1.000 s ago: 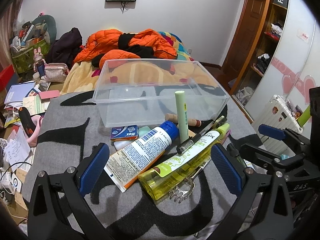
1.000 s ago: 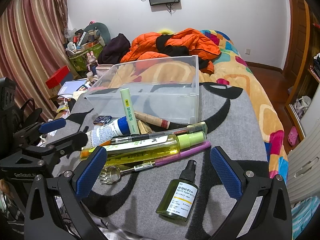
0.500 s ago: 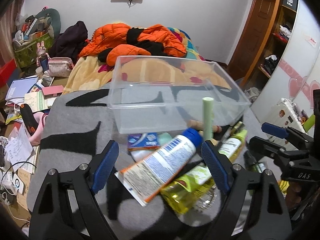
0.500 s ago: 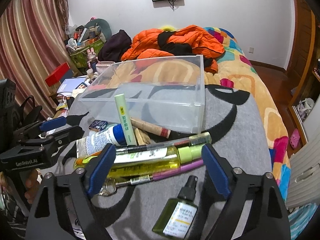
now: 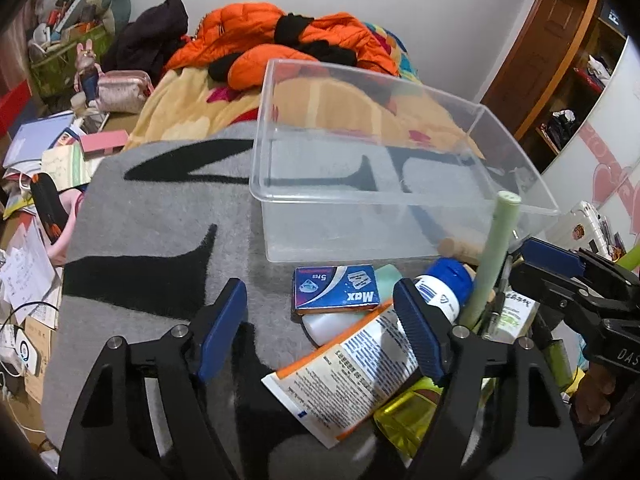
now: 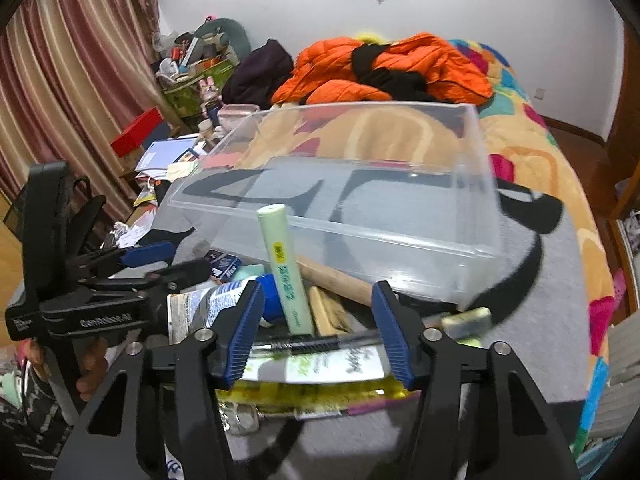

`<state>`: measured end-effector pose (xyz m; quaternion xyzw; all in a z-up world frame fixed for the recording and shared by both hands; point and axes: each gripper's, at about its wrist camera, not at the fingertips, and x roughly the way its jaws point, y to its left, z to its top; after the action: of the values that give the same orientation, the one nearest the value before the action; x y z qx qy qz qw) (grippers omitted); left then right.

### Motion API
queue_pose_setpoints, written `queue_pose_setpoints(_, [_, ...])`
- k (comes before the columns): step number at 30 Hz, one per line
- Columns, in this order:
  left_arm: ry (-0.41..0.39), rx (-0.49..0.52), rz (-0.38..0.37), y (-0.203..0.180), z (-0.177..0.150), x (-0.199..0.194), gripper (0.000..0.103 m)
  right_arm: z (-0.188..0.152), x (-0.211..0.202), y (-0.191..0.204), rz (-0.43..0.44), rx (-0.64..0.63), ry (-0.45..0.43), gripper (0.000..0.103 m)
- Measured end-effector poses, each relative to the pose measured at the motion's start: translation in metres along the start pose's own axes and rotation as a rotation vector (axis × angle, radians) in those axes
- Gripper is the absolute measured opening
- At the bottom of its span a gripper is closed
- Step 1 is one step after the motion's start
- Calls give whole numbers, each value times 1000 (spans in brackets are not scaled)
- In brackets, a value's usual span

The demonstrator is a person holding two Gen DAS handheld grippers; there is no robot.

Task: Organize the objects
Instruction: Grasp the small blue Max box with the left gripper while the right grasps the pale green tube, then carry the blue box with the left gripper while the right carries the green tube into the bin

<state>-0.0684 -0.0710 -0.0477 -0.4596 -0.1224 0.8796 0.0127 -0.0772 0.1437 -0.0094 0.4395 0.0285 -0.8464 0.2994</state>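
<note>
Left gripper (image 5: 320, 330) agape, blue box (image 5: 335, 290) between fingers, seemingly untouched, right gripper (image 6: 318, 332) agape.

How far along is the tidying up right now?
Nothing looks sorted yet: the clear bin holds nothing. Both the left gripper and the right gripper are open, over the pile. The white tube, blue box, green stick and yellow bottle all remain outside.

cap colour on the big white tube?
Blue cap, clearest in the left wrist view.
</note>
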Motion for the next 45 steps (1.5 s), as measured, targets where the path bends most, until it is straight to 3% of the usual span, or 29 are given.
queue_pose_setpoints(8, [44, -43, -49, 8, 1, 15, 64, 6, 19, 7, 14, -25, 38, 32])
queue_pose_setpoints(12, [47, -38, -77, 5, 1, 14, 51, 5, 20, 10, 14, -37, 38, 25])
queue_pose_setpoints(16, [38, -20, -70, 0, 0, 13, 49, 4, 23, 14, 9, -50, 42, 16])
queue_pose_setpoints(17, [36, -22, -68, 0, 0, 12, 48, 4, 23, 14, 7, -51, 42, 16])
queue_pose_setpoints(22, [3, -21, -70, 0, -2, 0, 28, 3, 18, 17, -8, -58, 19, 14])
queue_pose_setpoints(32, [-50, 16, -88, -11, -7, -29, 6, 0, -5, 23, -14, -68, -40, 14])
queue_pose_setpoints(45, [-146, 68, -102, -31, 1, -72, 5, 5, -45, 26, -42, -85, -142, 14])
